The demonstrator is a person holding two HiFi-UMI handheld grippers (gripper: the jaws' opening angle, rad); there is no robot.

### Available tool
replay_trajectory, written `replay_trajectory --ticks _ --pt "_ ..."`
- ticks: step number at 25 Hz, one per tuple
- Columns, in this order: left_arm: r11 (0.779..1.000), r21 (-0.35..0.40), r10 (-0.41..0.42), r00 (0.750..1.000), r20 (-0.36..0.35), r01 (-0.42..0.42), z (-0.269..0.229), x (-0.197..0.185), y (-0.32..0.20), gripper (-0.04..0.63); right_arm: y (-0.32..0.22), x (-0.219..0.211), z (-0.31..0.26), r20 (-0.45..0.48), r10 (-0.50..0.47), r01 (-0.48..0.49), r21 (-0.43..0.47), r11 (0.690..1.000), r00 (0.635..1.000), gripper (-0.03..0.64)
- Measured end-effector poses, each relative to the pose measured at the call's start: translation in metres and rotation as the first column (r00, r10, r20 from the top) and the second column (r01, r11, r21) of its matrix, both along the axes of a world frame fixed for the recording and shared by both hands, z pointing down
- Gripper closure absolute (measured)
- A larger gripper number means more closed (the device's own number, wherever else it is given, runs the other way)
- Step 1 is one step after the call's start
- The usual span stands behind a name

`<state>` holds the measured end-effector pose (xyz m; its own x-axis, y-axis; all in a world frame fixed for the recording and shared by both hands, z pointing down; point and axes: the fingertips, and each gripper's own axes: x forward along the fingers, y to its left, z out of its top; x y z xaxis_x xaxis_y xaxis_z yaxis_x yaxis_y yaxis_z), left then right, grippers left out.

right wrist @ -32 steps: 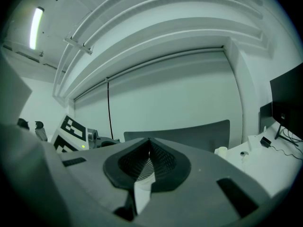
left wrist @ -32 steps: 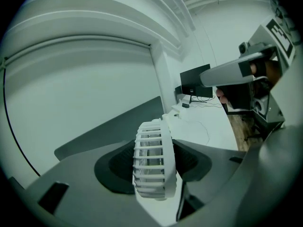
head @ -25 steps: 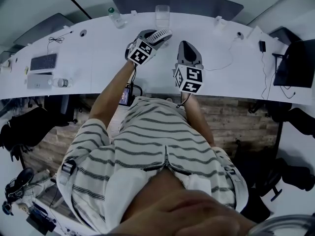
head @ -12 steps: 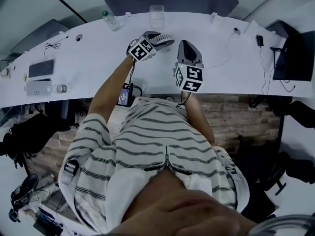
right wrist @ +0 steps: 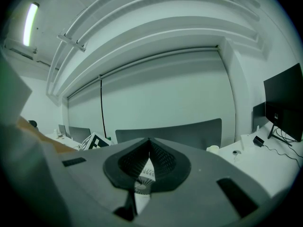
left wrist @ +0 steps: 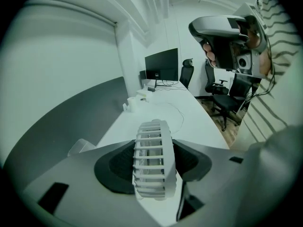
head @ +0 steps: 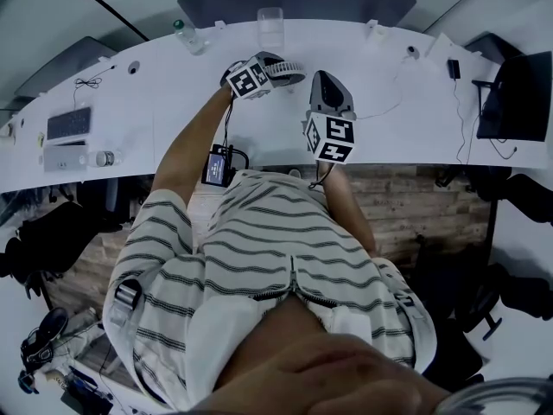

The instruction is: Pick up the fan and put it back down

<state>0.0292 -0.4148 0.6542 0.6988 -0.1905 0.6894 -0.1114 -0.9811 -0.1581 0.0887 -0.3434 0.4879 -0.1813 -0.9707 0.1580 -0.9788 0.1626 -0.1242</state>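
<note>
A small white fan [head: 287, 66] with a slatted grille is clamped edge-on between the dark pads of my left gripper [head: 275, 66], over the white desk [head: 155, 119]. In the left gripper view the fan [left wrist: 152, 145] fills the gap between the jaws of the left gripper [left wrist: 154, 171], and the pads press on both of its sides. Whether it touches the desk is hidden. My right gripper [head: 327, 80] hovers just to its right, jaws shut with nothing between them. In the right gripper view, part of the fan [right wrist: 144, 178] shows behind the closed tips of the right gripper [right wrist: 149, 148].
At the desk's far edge stand a clear cup [head: 270, 22] and a bottle [head: 185, 35]. A keyboard [head: 67, 124] lies far left, a monitor [head: 518, 93] stands far right. A thin cable [head: 393, 104] runs across the desk right of the grippers. A black device [head: 216, 164] hangs at the near edge.
My left gripper has tipped downward and rolled, carrying the fan lower toward the desk and slightly farther away. The right gripper has stayed put.
</note>
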Motion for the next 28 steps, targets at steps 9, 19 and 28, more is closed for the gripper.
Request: replay_trajectory --ticks 9,19,28 --pt "0.997 -0.062 0.045 0.999 -0.004 -0.045 0.007 -0.003 -0.005 0.367 -0.004 -0.002 0.004 -0.001 -0.009 0.009 -0.01 1.0 1.0 0.604" --pt "0.991 -0.016 0.133 0.98 0.149 -0.132 0.03 -0.016 -0.007 0.365 -0.004 -0.005 0.006 -0.013 -0.004 0.004 -0.01 1.0 1.0 0.604" --pt "0.999 -0.032 0.04 0.996 0.084 -0.038 0.021 -0.017 -0.02 0.335 0.001 -0.003 0.004 -0.003 0.008 -0.008 -0.014 1.0 1.0 0.604"
